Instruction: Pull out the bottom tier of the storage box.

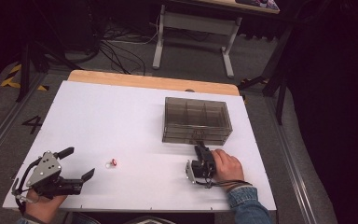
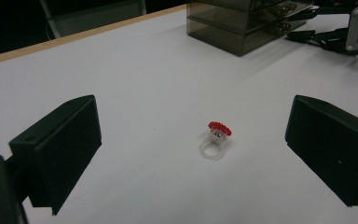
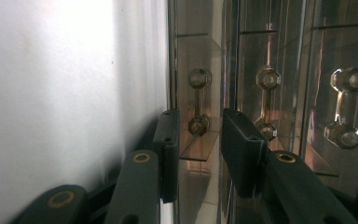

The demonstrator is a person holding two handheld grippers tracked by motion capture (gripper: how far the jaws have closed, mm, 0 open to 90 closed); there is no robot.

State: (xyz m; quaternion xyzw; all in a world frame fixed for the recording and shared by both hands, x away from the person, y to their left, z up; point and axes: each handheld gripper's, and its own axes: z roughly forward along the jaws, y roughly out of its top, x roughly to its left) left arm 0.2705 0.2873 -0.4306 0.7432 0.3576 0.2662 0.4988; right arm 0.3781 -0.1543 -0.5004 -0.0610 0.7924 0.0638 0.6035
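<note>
The ring (image 1: 113, 163), a clear band with a red top, lies on the white table (image 1: 121, 116) in the high view, at about 2 o'clock from your left tongs (image 1: 80, 164) and just beyond their tips. Those tongs are spread wide and hold nothing. Well apart, at 3 o'clock from the ring, your right hand (image 1: 227, 166) points the right tongs (image 1: 200, 148) toward 12 o'clock, their tips at the front face of the smoked drawer box (image 1: 196, 120), which stands on the far right part of the table.

In the left gripper view, the ring (image 2: 216, 139) rests on the table at 12 o'clock, between the two widely parted jaws but farther out than their tips, touching neither. The drawer box (image 2: 242, 23) sits at 1 o'clock, with the right tongs (image 2: 326, 37) beside it at 2 o'clock.

In the right gripper view, your right tongs (image 3: 198, 140) stand narrowly parted, one jaw on each side of the lower knob of a drawer handle (image 3: 198, 103). You cannot tell from here whether the jaws press on it. Two more handles (image 3: 266, 105) show at 3 o'clock.
</note>
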